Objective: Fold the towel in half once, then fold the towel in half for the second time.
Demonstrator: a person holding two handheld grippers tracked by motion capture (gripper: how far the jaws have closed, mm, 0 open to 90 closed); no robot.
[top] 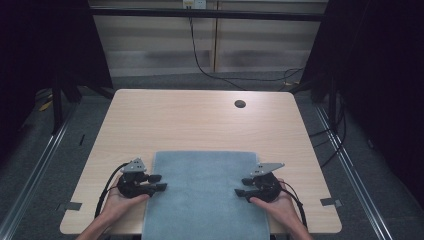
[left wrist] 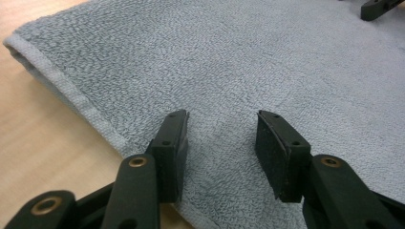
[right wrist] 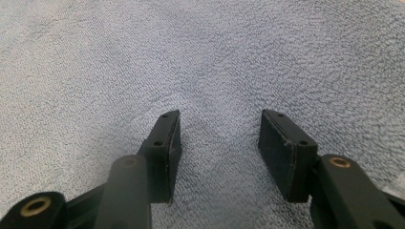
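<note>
A grey-blue towel [top: 205,192] lies flat on the near half of the wooden table [top: 200,120], its front end hanging past the table's near edge. My left gripper [top: 158,182] rests at the towel's left edge, jaws open and pointing right over the cloth. In the left gripper view the gripper [left wrist: 222,131] hovers just inside the towel's hemmed edge [left wrist: 67,88] with nothing between its jaws. My right gripper [top: 241,186] sits at the towel's right edge, open, pointing left. The right gripper view has the gripper [right wrist: 219,129] over plain towel [right wrist: 200,57].
A round cable hole [top: 240,104] sits in the table's far right part. Black cables [top: 210,70] run along the floor behind the table. Dark curtains flank both sides. The tip of the other gripper [left wrist: 377,7] appears across the towel in the left gripper view.
</note>
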